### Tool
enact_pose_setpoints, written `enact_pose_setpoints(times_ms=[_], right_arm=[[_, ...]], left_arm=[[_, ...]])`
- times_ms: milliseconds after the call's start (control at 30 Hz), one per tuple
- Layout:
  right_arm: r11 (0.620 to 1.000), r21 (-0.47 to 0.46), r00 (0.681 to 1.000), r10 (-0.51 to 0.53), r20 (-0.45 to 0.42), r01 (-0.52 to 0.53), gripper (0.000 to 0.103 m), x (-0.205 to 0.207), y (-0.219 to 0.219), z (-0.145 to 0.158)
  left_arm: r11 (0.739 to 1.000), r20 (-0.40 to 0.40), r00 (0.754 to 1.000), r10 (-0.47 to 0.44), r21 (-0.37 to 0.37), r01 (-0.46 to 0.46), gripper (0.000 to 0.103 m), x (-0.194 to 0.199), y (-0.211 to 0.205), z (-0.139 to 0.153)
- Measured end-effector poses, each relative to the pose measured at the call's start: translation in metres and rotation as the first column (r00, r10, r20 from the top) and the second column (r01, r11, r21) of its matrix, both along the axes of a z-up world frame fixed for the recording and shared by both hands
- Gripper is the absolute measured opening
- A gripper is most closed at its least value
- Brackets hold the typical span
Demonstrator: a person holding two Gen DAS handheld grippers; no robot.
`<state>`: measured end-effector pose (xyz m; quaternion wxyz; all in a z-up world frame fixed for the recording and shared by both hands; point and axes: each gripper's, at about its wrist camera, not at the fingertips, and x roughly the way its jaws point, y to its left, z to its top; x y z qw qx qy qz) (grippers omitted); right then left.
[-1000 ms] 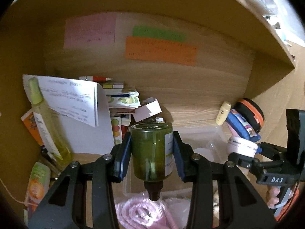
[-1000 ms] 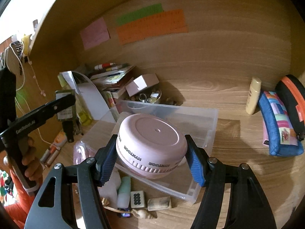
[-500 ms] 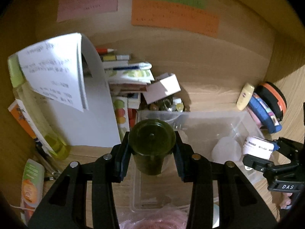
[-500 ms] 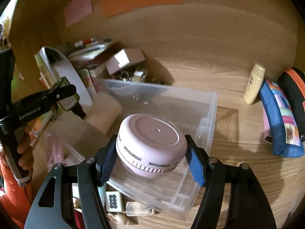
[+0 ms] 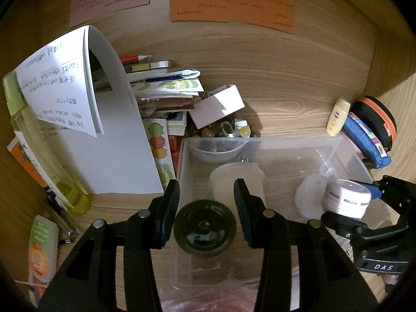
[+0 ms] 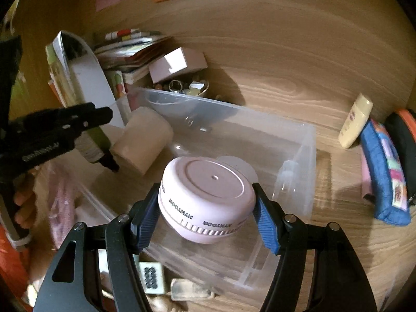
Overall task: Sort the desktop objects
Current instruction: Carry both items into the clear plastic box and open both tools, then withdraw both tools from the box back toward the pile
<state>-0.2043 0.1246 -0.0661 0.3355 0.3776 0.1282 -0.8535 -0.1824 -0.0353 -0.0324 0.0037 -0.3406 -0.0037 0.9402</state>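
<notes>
My left gripper (image 5: 206, 214) holds a dark green bottle (image 5: 204, 231) cap-down, low inside the left end of the clear plastic bin (image 5: 345, 145); its jaws stand slightly wider than the bottle, so the grip is uncertain. My right gripper (image 6: 206, 219) is shut on a round pink jar (image 6: 205, 195) and holds it over the bin (image 6: 299, 140). A cream cylinder (image 6: 143, 143) lies on its side in the bin beside the bottle (image 6: 96, 143). The jar also shows at the right in the left wrist view (image 5: 345, 201).
A stack of books and papers (image 5: 166, 88), a white box (image 5: 218, 106), a yellow-green bottle (image 5: 46, 156) and an orange tube (image 5: 41, 249) stand left. A cream tube (image 6: 355, 124) and pouches (image 6: 384, 176) lie right. A mahjong tile (image 6: 152, 277) lies in front.
Both grippers have tipped downward and lowered over the bin. The green bottle has gone down into the bin's left end, and the left jaws now look slightly wider around it.
</notes>
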Motion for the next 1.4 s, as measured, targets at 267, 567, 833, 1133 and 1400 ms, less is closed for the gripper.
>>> enact_pose_setpoints(times_ms=[267, 567, 833, 1133, 1400], right_arm=[[1.000, 0.009, 1.000, 0.001, 0.015, -0.002, 0.064, 0.000, -0.008, 0.000], [0.999, 0.041, 0.997, -0.031, -0.076, 0.034, 0.072, 0.015, -0.006, 0.013], [0.995, -0.069, 0.983, -0.088, -0.162, 0.077, 0.087, 0.037, 0.029, 0.033], [0.987, -0.129, 0.974, -0.119, -0.194, 0.095, 0.097, 0.064, 0.062, 0.039], [0.986, -0.138, 0.983, -0.113, -0.145, 0.093, 0.097, 0.096, 0.083, 0.027]], left_arm=[[1.000, -0.059, 0.998, 0.001, -0.007, -0.002, 0.062, 0.006, 0.001, 0.007], [1.000, -0.158, 0.987, 0.028, 0.014, -0.026, 0.075, 0.016, -0.005, 0.016], [0.998, -0.229, 0.973, 0.036, 0.051, -0.025, 0.095, 0.033, -0.007, 0.031], [0.996, -0.266, 0.964, -0.009, 0.081, 0.032, 0.101, 0.083, -0.005, 0.054], [1.000, -0.227, 0.974, -0.004, 0.021, 0.009, 0.101, 0.122, -0.001, 0.043]])
